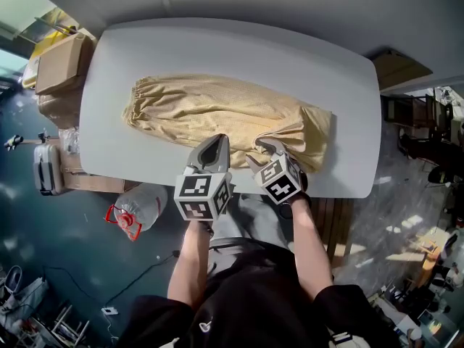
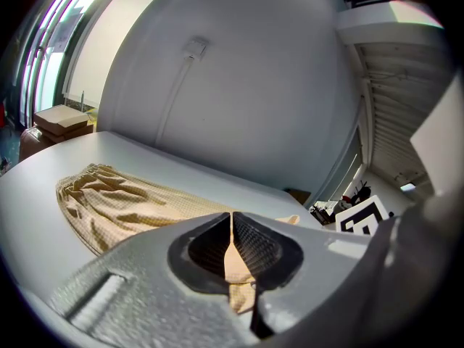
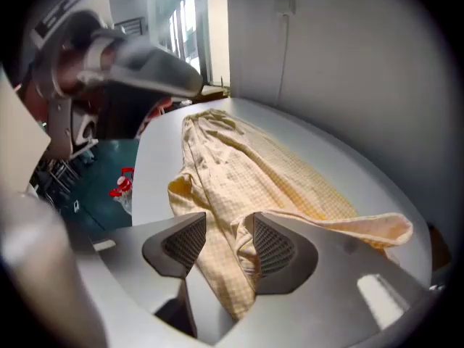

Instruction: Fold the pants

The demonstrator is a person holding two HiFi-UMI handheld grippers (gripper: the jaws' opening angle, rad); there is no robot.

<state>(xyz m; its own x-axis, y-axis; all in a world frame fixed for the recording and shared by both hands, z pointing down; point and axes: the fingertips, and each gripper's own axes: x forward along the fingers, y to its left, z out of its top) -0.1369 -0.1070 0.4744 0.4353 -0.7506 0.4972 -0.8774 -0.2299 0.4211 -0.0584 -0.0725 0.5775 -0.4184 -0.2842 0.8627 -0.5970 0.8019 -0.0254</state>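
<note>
There is one pair of pants [image 1: 225,114] and one table [image 1: 239,49]. The grippers number two (one left gripper [image 1: 216,142], one right gripper [image 1: 270,146]). On the floor by the table stand one water jug [image 1: 141,209] and, at the least, one cardboard box [image 1: 61,62].

The pants [image 1: 225,114] are thin matt cloth in a fine checked weave, soft and creased, puckered at the waistband on the left. The table [image 1: 145,56] under them looks smooth and matt. The left gripper [image 1: 214,142] and right gripper [image 1: 274,148] have matt, faintly grainy plastic shells; their pads [image 3: 274,246] are dark and cross-ribbed. At upper left the box [image 1: 61,60] is plain cardboard; the bottle [image 1: 141,209] at lower left is clear glossy plastic.
</note>
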